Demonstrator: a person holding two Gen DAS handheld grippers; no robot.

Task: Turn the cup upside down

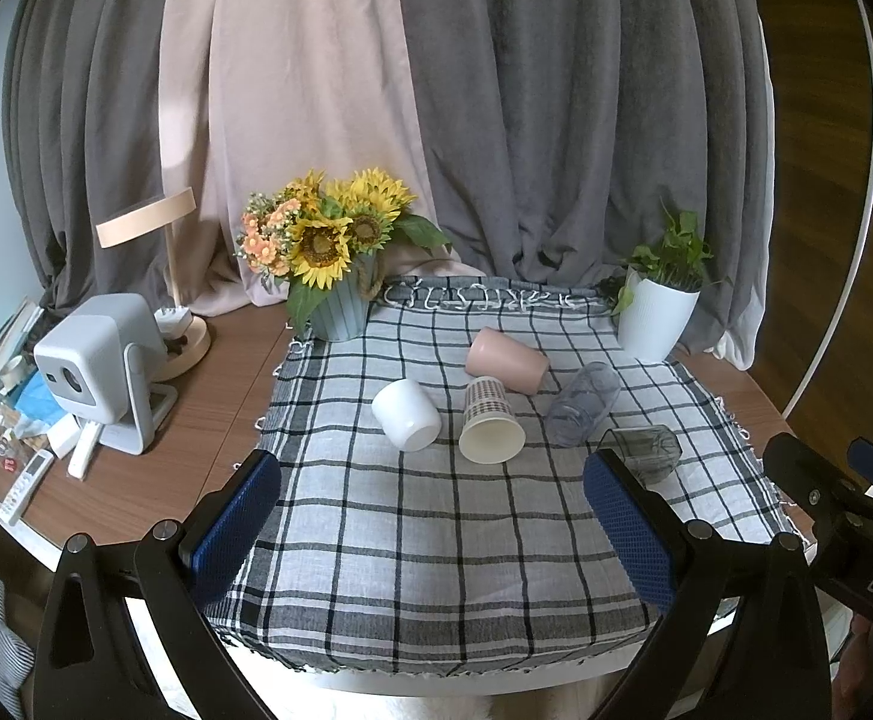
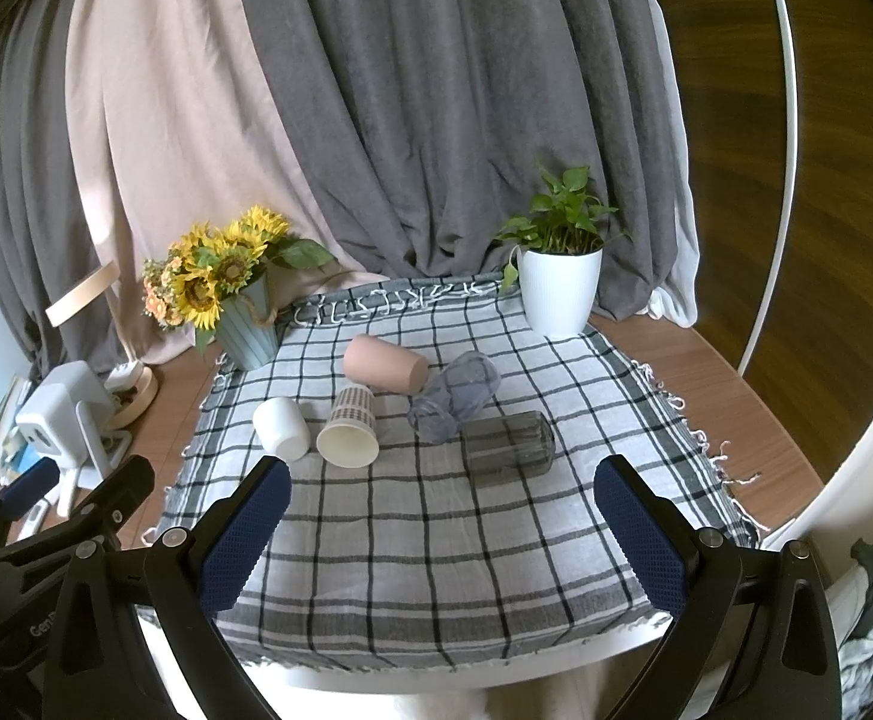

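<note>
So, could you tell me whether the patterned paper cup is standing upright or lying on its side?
On its side. The patterned paper cup lies on the checked cloth, its open mouth facing the camera, showing an empty inside.

I've got my left gripper point(image 1: 433, 519) wide open above the checked cloth point(image 1: 412, 516), nothing between its fingers point(image 1: 235, 519). Five cups lie on their sides ahead: white cup point(image 1: 406, 415), patterned paper cup point(image 1: 489, 422), pink cup point(image 1: 506, 359), clear tumbler point(image 1: 583, 403), smoky glass point(image 1: 646, 451).

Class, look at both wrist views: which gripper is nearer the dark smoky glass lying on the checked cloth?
Right. The dark smoky glass lies just ahead of the right gripper; the left gripper has it off by its right finger.
</note>
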